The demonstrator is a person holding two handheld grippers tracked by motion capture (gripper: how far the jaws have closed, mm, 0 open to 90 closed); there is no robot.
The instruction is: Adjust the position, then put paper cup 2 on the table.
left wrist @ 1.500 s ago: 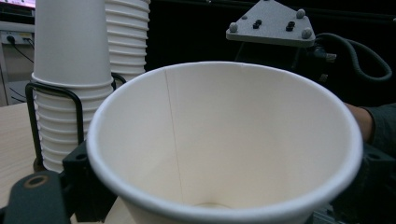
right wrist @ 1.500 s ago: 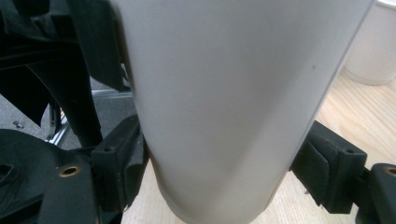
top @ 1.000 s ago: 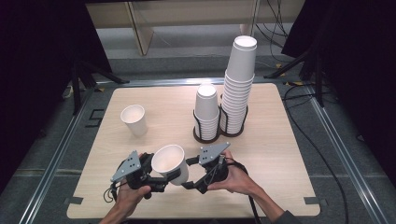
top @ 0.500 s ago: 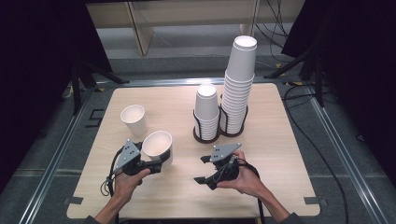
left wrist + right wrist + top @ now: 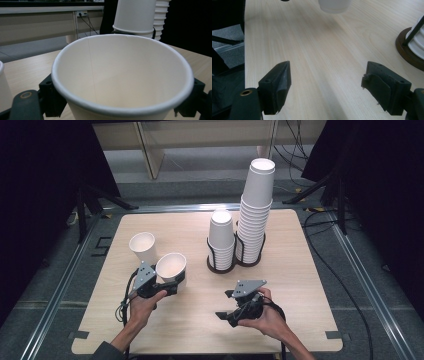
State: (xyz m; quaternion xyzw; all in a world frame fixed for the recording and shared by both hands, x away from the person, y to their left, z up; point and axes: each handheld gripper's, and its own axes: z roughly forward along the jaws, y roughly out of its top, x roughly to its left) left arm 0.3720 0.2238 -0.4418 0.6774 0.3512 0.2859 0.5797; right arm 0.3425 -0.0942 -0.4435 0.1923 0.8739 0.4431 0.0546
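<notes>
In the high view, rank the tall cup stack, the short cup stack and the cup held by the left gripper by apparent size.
1. Tall cup stack, clearly largest.
2. Short cup stack.
3. Held cup in the left gripper, smallest, though it sits nearer the camera than the stacks.

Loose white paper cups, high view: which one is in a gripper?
The tilted white paper cup clamped by the left gripper; the other loose white paper cup stands upright on the wooden table, free.

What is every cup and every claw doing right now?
Held cup: empty, gripped by the left claw.
Left claw: shut on the held cup.
Right claw: open, holding nothing.
Lone cup: upright on the table, empty.
Short stack: upside down in holder.
Tall stack: upside down in holder.
</notes>
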